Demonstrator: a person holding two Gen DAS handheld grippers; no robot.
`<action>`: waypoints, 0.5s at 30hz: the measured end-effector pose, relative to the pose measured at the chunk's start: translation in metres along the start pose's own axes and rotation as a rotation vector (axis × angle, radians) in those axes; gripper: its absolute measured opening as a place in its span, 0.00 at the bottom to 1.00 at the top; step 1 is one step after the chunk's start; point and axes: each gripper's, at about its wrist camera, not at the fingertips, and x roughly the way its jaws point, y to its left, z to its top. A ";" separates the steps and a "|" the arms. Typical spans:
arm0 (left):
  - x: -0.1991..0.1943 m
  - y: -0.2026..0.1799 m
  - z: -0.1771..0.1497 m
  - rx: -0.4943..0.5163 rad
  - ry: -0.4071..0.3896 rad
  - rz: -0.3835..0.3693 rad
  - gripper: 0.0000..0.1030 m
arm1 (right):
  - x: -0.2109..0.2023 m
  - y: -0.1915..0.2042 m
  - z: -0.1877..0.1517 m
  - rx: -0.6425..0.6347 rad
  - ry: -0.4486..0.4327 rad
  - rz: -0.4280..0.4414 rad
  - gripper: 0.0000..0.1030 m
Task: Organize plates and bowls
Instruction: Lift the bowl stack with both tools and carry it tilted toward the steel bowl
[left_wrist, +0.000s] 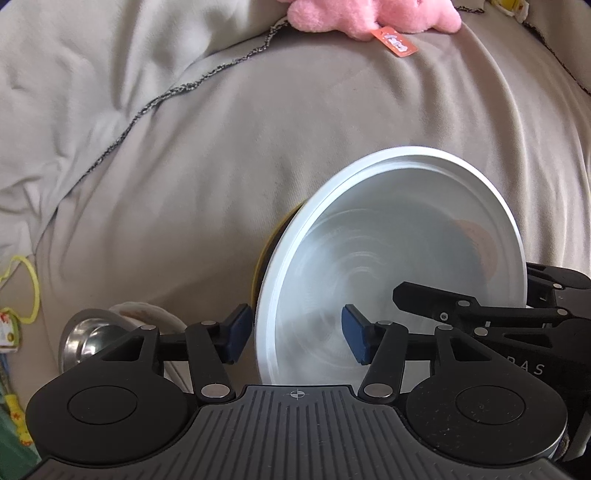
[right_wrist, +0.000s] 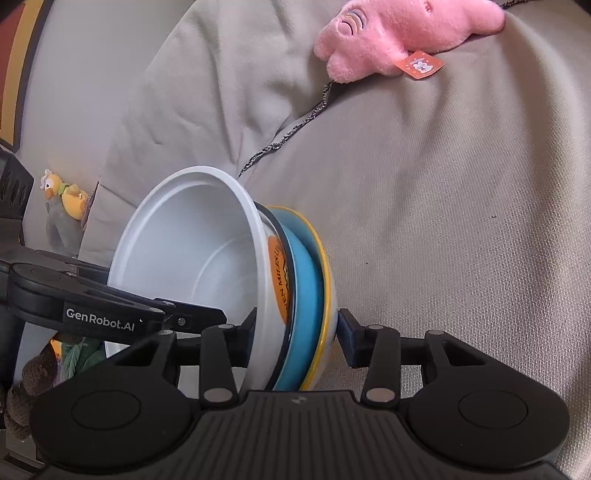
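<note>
A stack of dishes stands on edge on the beige cloth. Front to back it holds a white bowl (right_wrist: 184, 258), a bowl with an orange label (right_wrist: 277, 280), a blue plate (right_wrist: 304, 306) and a yellow-rimmed dish (right_wrist: 327, 295). My right gripper (right_wrist: 299, 336) is shut on the stack's lower edge, one pad inside the white bowl and one behind the yellow-rimmed dish. In the left wrist view the white bowl (left_wrist: 388, 258) faces me. My left gripper (left_wrist: 297, 334) is open and straddles the bowl's near rim, with neither pad pressing on it.
A steel bowl (left_wrist: 86, 341) and a patterned bowl (left_wrist: 147, 312) lie at the lower left. A pink plush toy (left_wrist: 369, 14) (right_wrist: 399, 33) rests at the far edge of the cloth. A yellow duck toy (right_wrist: 66, 195) sits at the left.
</note>
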 end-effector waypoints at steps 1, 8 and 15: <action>0.004 0.000 0.000 0.004 0.012 0.002 0.53 | 0.001 0.000 0.000 0.000 0.002 0.000 0.40; 0.006 0.014 0.001 -0.053 0.021 -0.066 0.52 | 0.004 -0.002 0.000 0.008 0.010 0.000 0.40; 0.011 0.008 0.005 -0.084 0.042 -0.066 0.61 | 0.007 -0.002 0.000 0.011 0.015 0.000 0.40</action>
